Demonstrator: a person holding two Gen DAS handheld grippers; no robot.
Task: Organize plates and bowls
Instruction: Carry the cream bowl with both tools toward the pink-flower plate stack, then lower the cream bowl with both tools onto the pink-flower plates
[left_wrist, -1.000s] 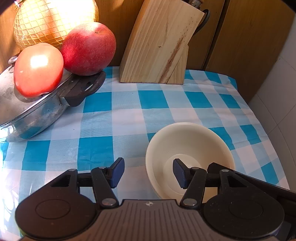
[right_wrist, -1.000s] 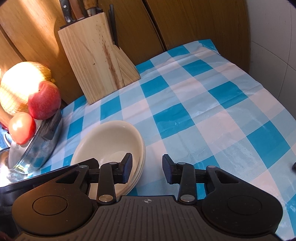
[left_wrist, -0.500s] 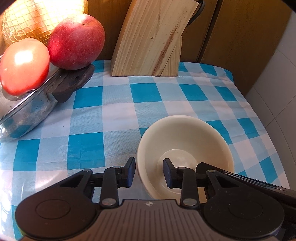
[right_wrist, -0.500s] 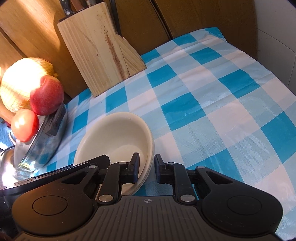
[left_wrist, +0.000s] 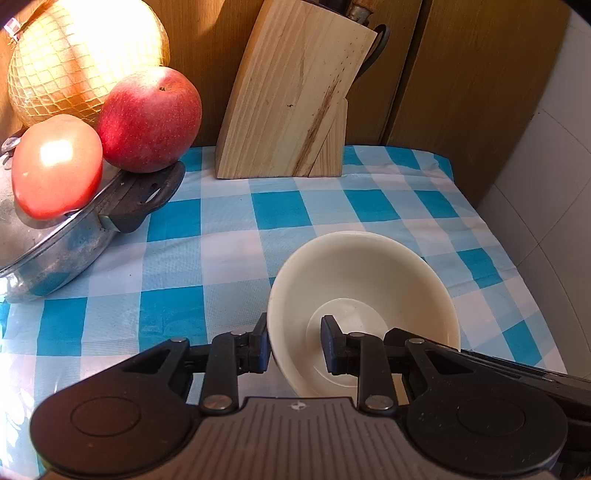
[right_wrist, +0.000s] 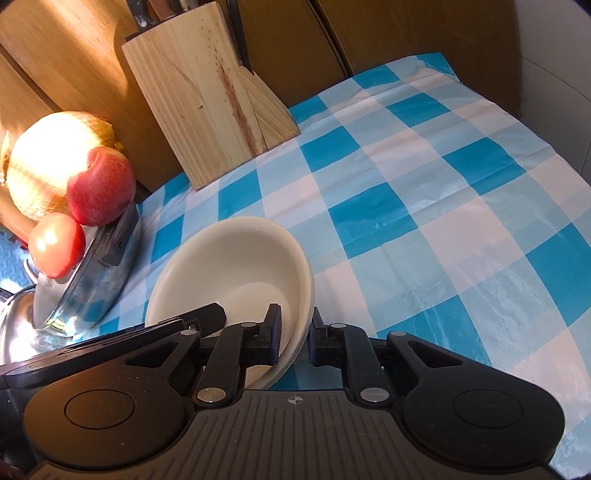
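Observation:
A stack of cream bowls (left_wrist: 364, 284) sits on the blue-and-white checked tablecloth (left_wrist: 221, 258); the right wrist view (right_wrist: 236, 266) shows at least two nested rims. My left gripper (left_wrist: 295, 345) is shut on the stack's left rim, one finger outside and one inside. My right gripper (right_wrist: 295, 332) is shut on the stack's right rim, one finger inside and one outside. The bowls look slightly tilted.
A wooden knife block (left_wrist: 295, 96) stands at the back. At the left a steel lidded pot (left_wrist: 55, 251) carries a tomato (left_wrist: 55, 166), a red apple (left_wrist: 149, 118) and a netted melon (left_wrist: 85, 55). White tiled wall (left_wrist: 546, 184) bounds the right edge.
Both grippers have closed from open onto opposite rims of the bowl stack. The stack now sits closer between the fingers and looks slightly tilted.

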